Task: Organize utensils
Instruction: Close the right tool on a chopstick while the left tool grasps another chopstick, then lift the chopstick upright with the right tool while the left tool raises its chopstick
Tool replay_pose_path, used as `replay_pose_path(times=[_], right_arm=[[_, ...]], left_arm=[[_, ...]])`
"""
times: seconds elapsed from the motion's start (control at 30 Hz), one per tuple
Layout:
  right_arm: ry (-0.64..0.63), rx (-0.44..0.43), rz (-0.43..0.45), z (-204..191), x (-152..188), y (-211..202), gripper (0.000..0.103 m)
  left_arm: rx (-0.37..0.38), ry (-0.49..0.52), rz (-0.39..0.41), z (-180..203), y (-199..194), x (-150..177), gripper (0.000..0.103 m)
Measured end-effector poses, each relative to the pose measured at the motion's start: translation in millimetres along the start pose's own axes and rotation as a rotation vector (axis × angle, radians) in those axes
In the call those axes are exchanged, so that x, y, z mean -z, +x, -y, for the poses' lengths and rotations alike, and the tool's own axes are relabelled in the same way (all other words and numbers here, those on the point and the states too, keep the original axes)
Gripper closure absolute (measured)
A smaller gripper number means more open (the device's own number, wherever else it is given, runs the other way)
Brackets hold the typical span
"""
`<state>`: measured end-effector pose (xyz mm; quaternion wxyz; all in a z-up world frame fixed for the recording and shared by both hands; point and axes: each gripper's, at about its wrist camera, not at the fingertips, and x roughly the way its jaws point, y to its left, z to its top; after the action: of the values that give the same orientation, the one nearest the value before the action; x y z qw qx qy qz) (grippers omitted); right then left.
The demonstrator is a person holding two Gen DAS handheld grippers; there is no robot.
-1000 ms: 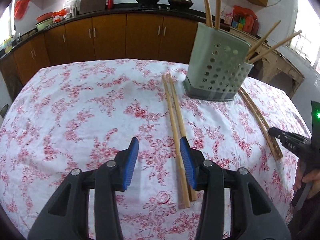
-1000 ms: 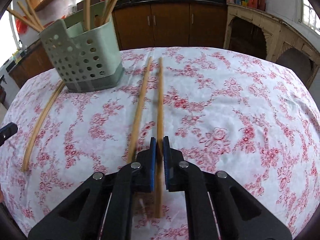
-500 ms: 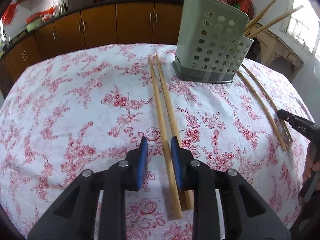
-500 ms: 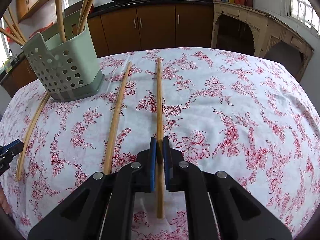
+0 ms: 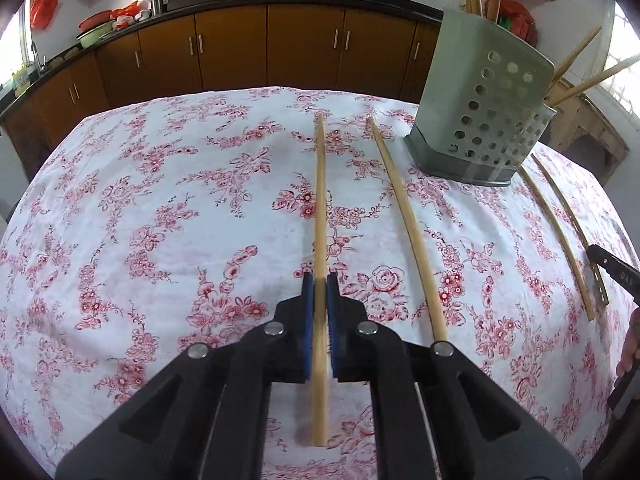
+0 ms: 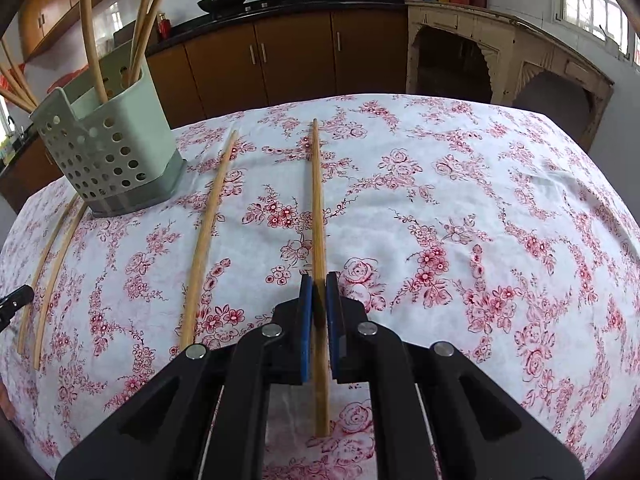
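My left gripper (image 5: 319, 286) is shut on a long wooden chopstick (image 5: 320, 200) that points away over the table. A second chopstick (image 5: 408, 224) lies to its right. My right gripper (image 6: 319, 286) is shut on another wooden chopstick (image 6: 317, 208), with a loose chopstick (image 6: 208, 232) lying to its left. A pale green perforated utensil holder (image 5: 486, 116) stands at the far right in the left wrist view, and at the far left in the right wrist view (image 6: 108, 148), with several chopsticks standing in it.
The table wears a white cloth with red flowers (image 5: 160, 220). Two more chopsticks (image 5: 560, 232) lie beyond the holder near the table edge; they also show in the right wrist view (image 6: 52, 272). Brown kitchen cabinets (image 5: 240, 48) stand behind.
My left gripper was open, moved over the left chopstick and shut on it. The two chopsticks in its view have spread apart. My right gripper stays shut on its chopstick and has shifted right of the holder.
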<state>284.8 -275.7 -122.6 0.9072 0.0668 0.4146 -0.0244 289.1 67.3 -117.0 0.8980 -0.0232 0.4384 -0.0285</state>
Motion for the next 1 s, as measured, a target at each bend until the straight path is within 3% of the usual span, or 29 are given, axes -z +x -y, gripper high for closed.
replay_pose_path(times=[0.13,0.7,0.8,0.83,1.0], right_arm=[[0.001,0.000,0.000,0,0,0,0.095],[-0.026,0.010,-0.001,-1,7,-7,0.095],[-0.030,0.013,-0.001,0,7,-8,0.095],[-0.026,0.009,-0.001,0,7,-8,0.095],[-0.012,-0.008,0.003,3,8,-12,0.096]], left_arm=[[0.006,0.016,0.015,3,-1,2,0.089],[-0.028,0.058,0.012,8,-8,16,0.087],[-0.048,0.059,0.012,10,-10,19,0.090],[-0.053,0.060,0.012,10,-10,20,0.095],[-0.037,0.067,-0.004,8,-12,18,0.096]])
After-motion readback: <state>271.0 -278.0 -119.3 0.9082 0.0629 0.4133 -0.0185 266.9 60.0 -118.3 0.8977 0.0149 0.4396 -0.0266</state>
